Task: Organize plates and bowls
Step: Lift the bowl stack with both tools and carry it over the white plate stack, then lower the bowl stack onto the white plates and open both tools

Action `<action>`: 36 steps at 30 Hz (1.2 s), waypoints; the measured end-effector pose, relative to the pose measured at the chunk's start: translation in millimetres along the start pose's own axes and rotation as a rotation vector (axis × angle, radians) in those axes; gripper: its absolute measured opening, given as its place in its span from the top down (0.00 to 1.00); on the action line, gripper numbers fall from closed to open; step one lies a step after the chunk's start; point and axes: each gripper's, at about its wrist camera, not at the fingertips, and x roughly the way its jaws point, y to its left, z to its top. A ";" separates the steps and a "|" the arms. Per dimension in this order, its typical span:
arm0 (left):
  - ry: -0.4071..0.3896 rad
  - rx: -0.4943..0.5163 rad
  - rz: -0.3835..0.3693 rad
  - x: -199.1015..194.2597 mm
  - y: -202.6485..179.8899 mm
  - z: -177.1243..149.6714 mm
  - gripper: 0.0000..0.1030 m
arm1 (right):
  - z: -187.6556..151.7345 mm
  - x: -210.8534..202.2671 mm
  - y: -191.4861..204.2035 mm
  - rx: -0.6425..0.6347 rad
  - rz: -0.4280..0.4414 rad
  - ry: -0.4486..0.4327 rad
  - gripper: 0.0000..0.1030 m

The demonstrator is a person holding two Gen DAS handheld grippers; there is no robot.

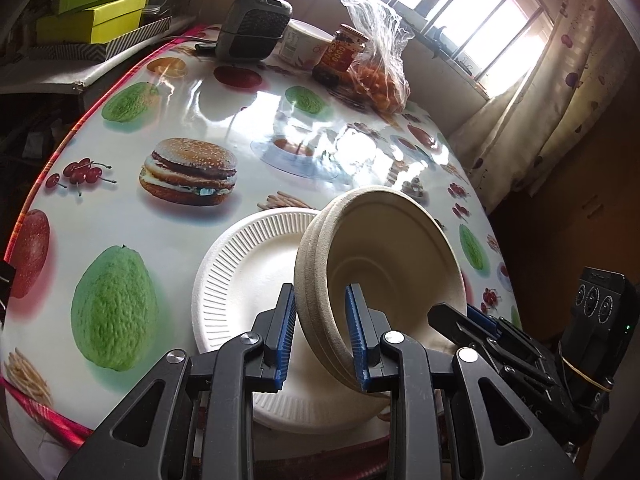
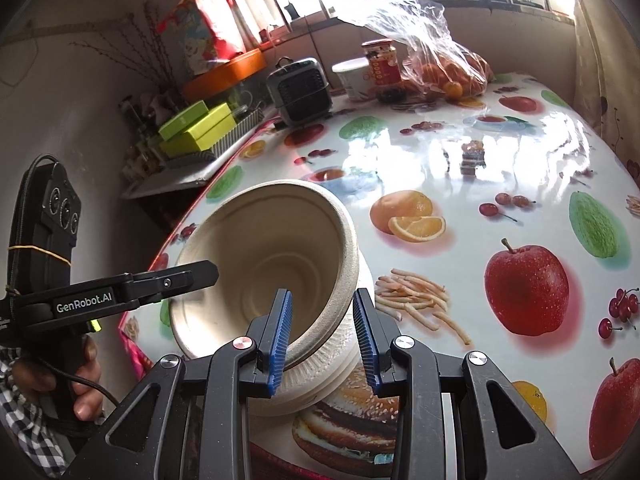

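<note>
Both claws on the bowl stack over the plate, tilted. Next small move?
Probably level the bowl stack and lower it onto the white plate. Left claw and right claw each straddle its rim, it hangs tilted, and the plate lies flat on the table directly beneath.

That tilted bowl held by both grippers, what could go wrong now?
The bowl hangs tilted, pinched only at its rim by the left gripper and right gripper; pulling unevenly might bend or drop it. It sits near the table edge, so a slip could send it or the plate off.
</note>
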 end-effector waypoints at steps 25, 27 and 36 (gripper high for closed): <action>-0.001 -0.046 0.010 -3.9 24.5 -3.9 0.75 | 3.8 18.7 20.2 -0.037 0.004 0.040 0.70; -0.001 -0.050 0.009 -3.5 24.7 -3.8 0.75 | 3.6 18.6 19.8 -0.037 0.005 0.039 0.70; -0.006 -0.054 0.007 -4.4 25.2 -2.7 0.75 | 3.3 18.8 20.0 -0.039 0.004 0.040 0.70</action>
